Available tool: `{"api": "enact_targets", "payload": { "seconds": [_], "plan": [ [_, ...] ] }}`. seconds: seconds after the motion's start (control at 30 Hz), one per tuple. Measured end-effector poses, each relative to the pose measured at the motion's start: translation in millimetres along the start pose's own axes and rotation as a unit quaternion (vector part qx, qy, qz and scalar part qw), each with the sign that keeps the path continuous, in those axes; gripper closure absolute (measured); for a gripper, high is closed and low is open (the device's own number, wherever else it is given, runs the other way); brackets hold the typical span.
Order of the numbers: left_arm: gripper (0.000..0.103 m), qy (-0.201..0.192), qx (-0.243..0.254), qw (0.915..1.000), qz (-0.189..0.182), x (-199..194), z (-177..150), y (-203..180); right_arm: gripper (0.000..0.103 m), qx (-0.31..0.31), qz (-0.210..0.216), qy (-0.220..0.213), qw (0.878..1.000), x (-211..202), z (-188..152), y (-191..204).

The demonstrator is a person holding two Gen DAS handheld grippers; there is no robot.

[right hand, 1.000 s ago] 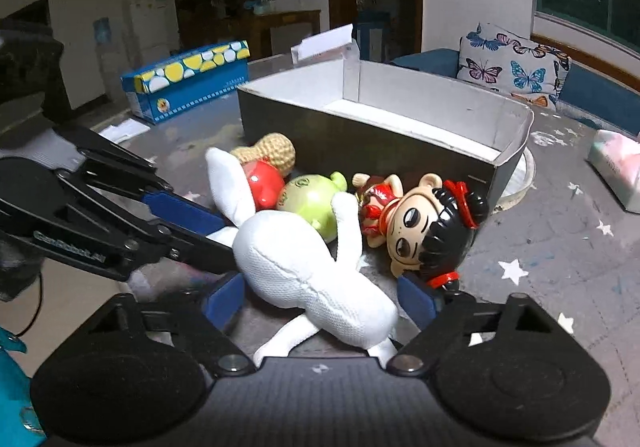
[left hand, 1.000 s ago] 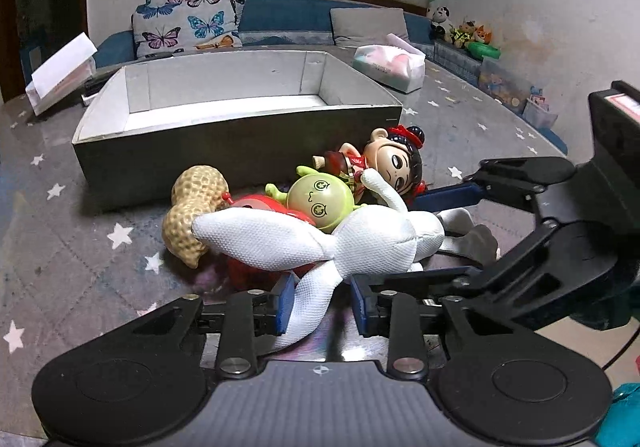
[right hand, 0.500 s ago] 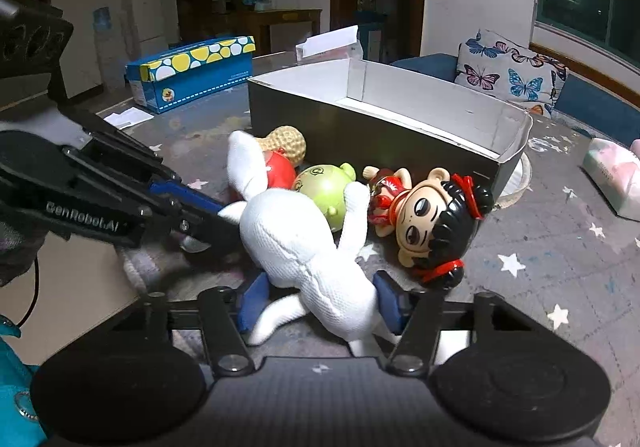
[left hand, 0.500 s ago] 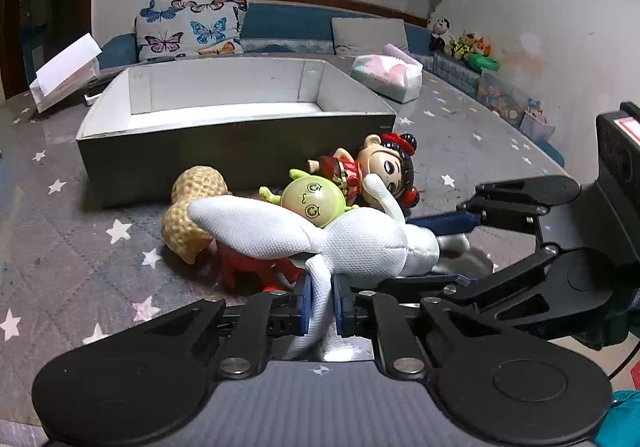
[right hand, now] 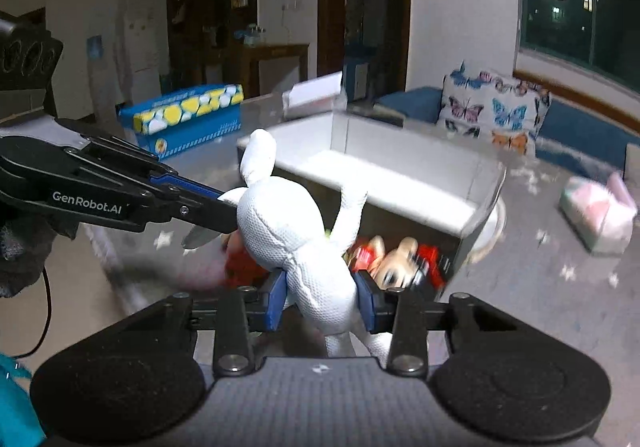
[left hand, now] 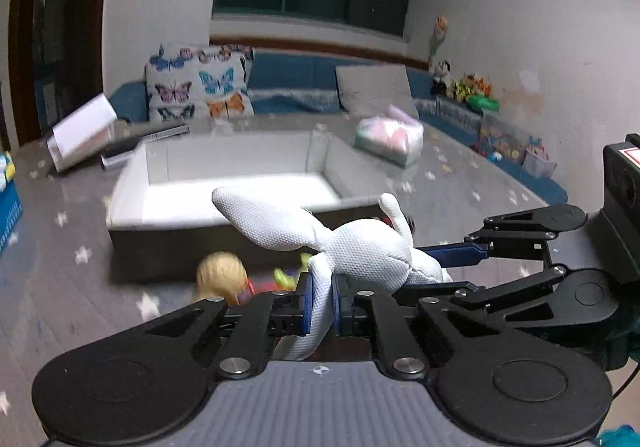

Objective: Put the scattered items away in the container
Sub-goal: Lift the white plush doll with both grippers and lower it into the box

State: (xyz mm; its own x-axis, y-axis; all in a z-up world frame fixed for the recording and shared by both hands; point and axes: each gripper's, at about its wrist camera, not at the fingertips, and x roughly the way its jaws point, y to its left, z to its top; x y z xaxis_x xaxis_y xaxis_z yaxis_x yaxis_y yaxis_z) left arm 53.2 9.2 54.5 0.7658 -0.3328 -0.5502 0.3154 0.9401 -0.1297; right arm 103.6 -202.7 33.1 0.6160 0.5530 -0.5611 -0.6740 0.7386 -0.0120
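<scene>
A white plush toy (left hand: 360, 247) hangs in the air in front of the grey box (left hand: 160, 231), held from two sides. My left gripper (left hand: 321, 301) is shut on one thin limb of it. My right gripper (right hand: 322, 305) is still closing tight, its blue pads pressed into the toy's (right hand: 288, 231) body. Each gripper shows in the other's view, the right gripper (left hand: 440, 267) and the left gripper (right hand: 224, 211). Below, blurred on the table, lie a peanut toy (left hand: 220, 275), a green figure (left hand: 284, 277), a red toy (right hand: 244, 267) and a black-haired doll (right hand: 400, 267). The box (right hand: 476, 175) is white inside and holds nothing that I can see.
A pink and white tissue pack (left hand: 390, 137) lies right of the box. A blue and yellow carton (right hand: 188, 119) and a white folded paper (left hand: 80, 135) sit at the table's far left. A sofa with a butterfly cushion (left hand: 200, 87) stands behind.
Both grippers closed on the white plush toy and rose with it. It left the pile, and the other toys now lie lower in both views.
</scene>
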Motion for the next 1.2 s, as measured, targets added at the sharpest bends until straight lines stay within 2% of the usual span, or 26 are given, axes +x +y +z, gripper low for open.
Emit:
{"api": "enact_targets", "payload": {
  "seconds": [0.17,0.43,0.6,0.87,1.2],
  "plan": [
    [0.092,-0.026,-0.006,0.9995,0.016,12.0,33.1,12.5,0.067,-0.018,-0.011,-0.02,1.0,10.1,33.0,-14.2],
    [0.092,-0.032,-0.022,0.9986,0.034,51.9,81.1,40.1,0.068,-0.046,-0.025,-0.023,0.998,46.6,83.9,-42.8],
    [0.092,-0.005,-0.035,0.9982,0.048,93.3,95.9,59.3,0.068,-0.052,-0.027,-0.001,0.998,85.7,102.0,-60.4],
    [0.092,0.056,-0.058,0.9951,0.056,155.1,94.0,84.1,0.068,-0.042,-0.014,0.067,0.997,149.6,100.8,-85.4],
    [0.091,0.099,-0.076,0.9903,0.061,184.1,86.2,93.0,0.067,-0.045,-0.013,0.126,0.991,186.0,94.0,-97.6]
  ]
}}
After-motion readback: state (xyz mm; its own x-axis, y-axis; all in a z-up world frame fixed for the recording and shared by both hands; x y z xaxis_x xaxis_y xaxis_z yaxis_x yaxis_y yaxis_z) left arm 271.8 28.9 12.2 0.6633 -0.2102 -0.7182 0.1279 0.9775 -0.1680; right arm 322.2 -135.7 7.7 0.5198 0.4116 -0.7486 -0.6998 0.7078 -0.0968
